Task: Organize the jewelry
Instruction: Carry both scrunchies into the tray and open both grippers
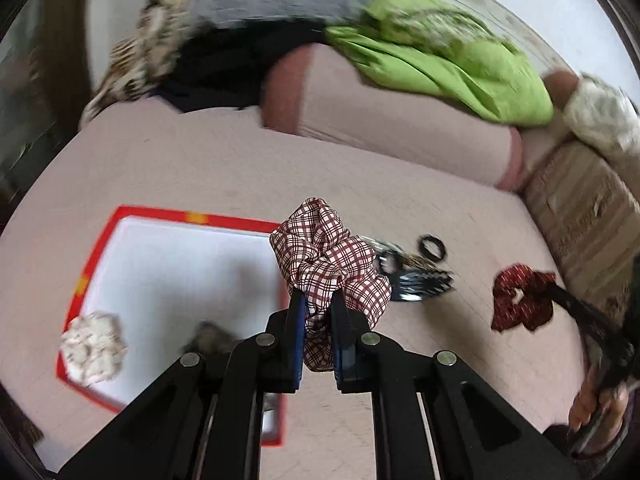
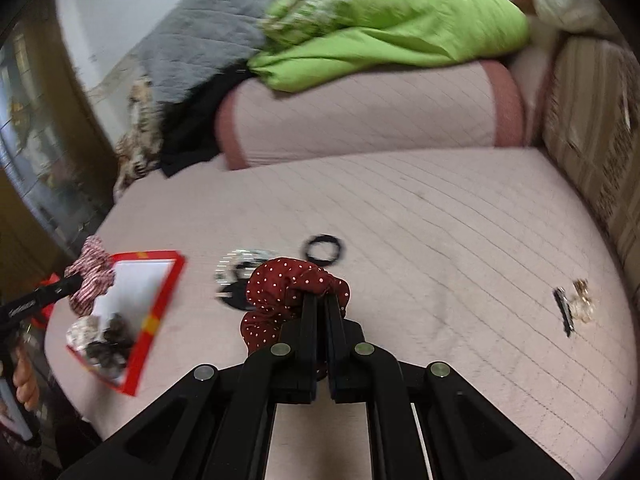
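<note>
at the bottom of the left wrist view the left gripper [image 1: 318,300] is clenched on the plaid scrunchie [image 1: 328,260], its jaws pinching one fold while the rest of the ring puffs up above them, lifted clear of the pink bedcover [image 1: 200,168]; in the right wrist view the right gripper [image 2: 323,304] grips the dotted red scrunchie [image 2: 280,292] the same way, a gathered fold squeezed between nearly closed jaws and the loose cloth sagging to the lower left. both pieces look very light, soft and limp, so they should bunch and droop rather than slip, and a pinch through a thick gather of fabric seems the safest hold; nothing about them looks fragile. just beyond, at the left of the frame, lies the red-rimmed box [image 1: 160,216] with a cream scrunchie [image 1: 94,348] in its near corner. farther out on the cover rest a black hair tie [image 2: 323,249], dark combs or clips [image 1: 420,280] and, at the right of the right view, a small clip with a gold piece [image 2: 576,306]
</note>
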A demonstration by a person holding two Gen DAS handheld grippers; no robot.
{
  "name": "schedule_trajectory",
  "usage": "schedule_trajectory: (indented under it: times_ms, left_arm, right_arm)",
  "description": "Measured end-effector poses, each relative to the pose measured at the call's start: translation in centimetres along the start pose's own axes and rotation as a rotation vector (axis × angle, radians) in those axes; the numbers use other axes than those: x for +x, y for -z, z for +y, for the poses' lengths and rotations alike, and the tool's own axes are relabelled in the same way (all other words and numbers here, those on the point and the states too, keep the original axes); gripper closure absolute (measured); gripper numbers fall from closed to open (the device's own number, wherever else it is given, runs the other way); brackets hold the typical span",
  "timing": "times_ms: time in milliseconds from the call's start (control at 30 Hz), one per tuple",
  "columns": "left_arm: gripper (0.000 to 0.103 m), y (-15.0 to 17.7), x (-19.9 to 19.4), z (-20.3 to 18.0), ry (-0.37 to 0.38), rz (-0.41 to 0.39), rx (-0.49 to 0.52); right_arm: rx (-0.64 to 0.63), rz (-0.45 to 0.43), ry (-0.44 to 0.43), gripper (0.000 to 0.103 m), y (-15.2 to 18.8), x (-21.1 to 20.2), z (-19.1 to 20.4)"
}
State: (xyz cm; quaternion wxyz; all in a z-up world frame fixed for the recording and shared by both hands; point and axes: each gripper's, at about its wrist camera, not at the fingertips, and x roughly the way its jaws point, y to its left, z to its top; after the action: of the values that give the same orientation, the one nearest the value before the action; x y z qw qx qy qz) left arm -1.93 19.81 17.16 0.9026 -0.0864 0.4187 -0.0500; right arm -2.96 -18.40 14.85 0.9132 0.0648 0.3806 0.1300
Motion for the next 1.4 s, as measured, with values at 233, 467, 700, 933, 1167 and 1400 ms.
schedule_trajectory:
  times_ms: [233, 467, 700, 933, 1167, 1400]
  left_arm:
    - [0.092, -0.9, 0.9, 8.7, -0.050, 0.002, -0.225]
    - [0.092, -1.9, 6.2, 13.5, -0.093, -0.010, -0.360]
    - [0.092, -2.7, 10.3, 17.8, -0.168, -0.010, -0.403]
    - [0.090, -4.1, 13.5, 19.1, -0.257, 0.023, -0.363]
    - [0.073, -3.7, 13.2, 19.3, -0.237, 0.015, -0.386]
    - [0.056, -3.6, 9.8, 17.4, -0.224, -0.087, -0.347]
  right_arm:
    - [-0.092, 0.035, -0.103, 0.099, -0.9, 1.2, 8.2]
    - [-0.177, 0.097, -0.166, 0.099, -2.0, 6.8, 16.2]
    - [-0.216, 0.163, -0.185, 0.099, -3.2, 14.8, 23.3]
    - [-0.267, 0.222, -0.114, 0.099, -2.8, 22.1, 26.0]
    - [-0.219, 0.272, -0.095, 0.080, -2.2, 24.5, 25.2]
    - [-0.189, 0.215, -0.093, 0.046, -2.7, 20.6, 23.5]
